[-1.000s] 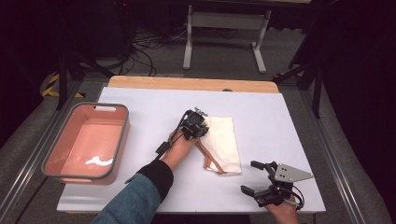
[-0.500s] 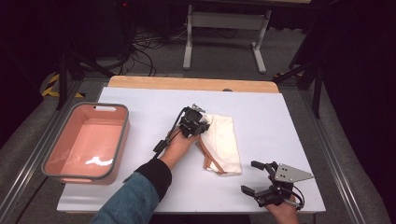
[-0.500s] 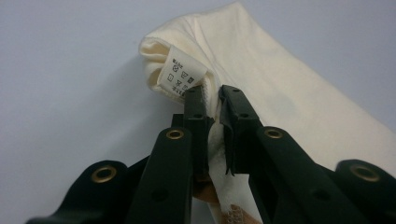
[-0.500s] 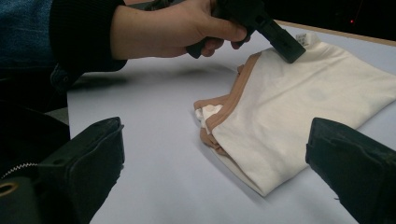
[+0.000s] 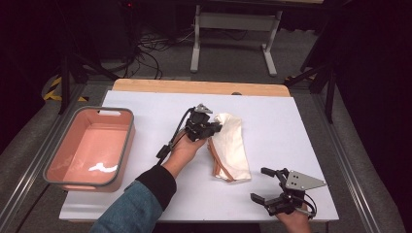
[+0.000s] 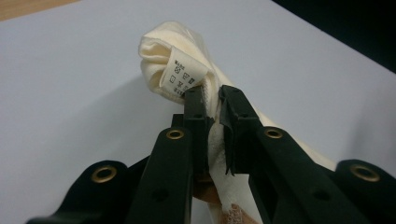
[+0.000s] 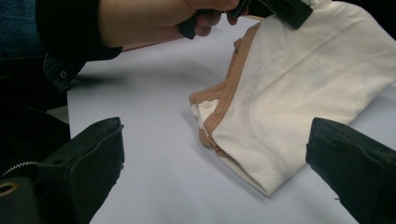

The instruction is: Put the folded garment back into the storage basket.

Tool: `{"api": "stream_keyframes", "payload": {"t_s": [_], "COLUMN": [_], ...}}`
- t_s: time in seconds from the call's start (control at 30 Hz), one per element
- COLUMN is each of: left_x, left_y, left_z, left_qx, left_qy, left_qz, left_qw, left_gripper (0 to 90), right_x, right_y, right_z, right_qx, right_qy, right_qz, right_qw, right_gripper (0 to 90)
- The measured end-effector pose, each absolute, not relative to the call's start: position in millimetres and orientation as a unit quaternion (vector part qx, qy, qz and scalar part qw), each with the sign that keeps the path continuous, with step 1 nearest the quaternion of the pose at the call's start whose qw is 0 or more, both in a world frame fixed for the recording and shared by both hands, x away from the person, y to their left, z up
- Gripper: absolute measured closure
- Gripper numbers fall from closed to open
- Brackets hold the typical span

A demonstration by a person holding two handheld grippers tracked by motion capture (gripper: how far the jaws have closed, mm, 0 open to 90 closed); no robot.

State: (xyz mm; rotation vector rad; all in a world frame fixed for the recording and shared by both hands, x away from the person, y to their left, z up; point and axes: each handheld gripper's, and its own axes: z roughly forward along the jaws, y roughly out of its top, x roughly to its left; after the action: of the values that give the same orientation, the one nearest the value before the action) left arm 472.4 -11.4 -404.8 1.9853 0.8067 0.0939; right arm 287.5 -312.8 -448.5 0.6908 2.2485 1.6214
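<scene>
Folded cream garment lies mid-frame on the white table. Left gripper is clamped on a bunched fold by the care label. Right gripper, lower right, jaws wide apart w/ nothing between. Cloth looks light, soft, floppy; prob. best pinched at the tan-trimmed edge.

Care label on the cream garment: print too small to read, lower edge hidden behind left gripper jaws; garment's far end cut off.
</scene>
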Motion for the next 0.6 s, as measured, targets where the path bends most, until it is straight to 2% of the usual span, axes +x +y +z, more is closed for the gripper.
{"api": "stream_keyframes", "payload": {"t_s": [0.6], "left_x": [442], "left_y": [8], "left_z": [-355], "left_qx": [0.78], "left_qy": [0.289], "left_qz": [0.039], "left_qw": [0.554], "left_gripper": [82.1], "right_x": [288], "right_y": [-314], "right_z": [-448], "right_qx": [0.24], "right_qy": [0.776], "right_qz": [0.566], "right_qw": [0.14], "right_gripper": [4.8]}}
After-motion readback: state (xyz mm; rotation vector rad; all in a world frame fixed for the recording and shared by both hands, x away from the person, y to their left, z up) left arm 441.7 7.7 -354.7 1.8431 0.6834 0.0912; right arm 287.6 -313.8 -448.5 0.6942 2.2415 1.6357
